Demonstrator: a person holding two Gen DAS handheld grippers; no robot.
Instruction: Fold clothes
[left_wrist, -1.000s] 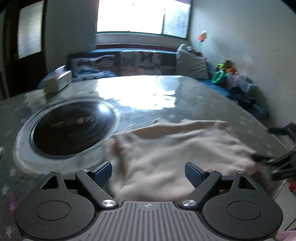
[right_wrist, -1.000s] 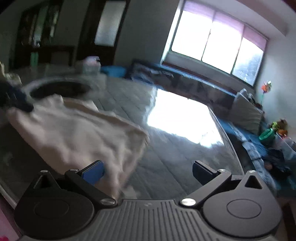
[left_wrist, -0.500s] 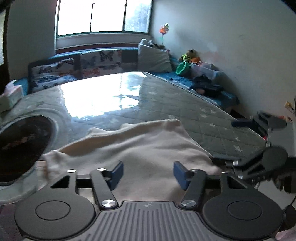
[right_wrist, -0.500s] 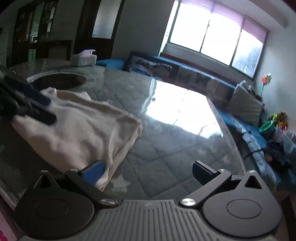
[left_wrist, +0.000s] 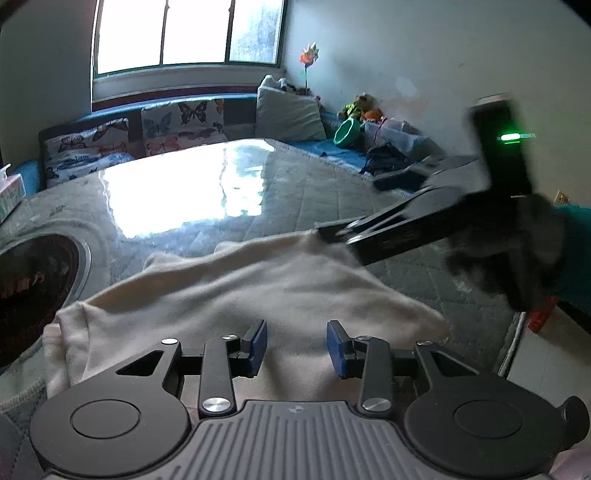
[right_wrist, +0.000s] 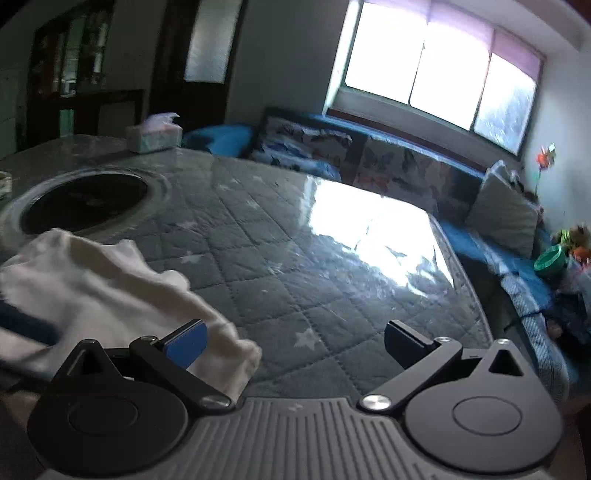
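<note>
Cream garment (left_wrist: 258, 295) spread on quilted table (right_wrist: 295, 258). Left gripper (left_wrist: 295, 343) jaws closing over its near edge, pads not yet pressing. Right gripper (right_wrist: 291, 339) jaws wide open beside the cloth's corner.

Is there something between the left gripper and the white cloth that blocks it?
Nothing visible blocks it. The left gripper is right over the near edge of the white cloth, its jaws closing with cloth between them. The right gripper is at the far edge.
</note>
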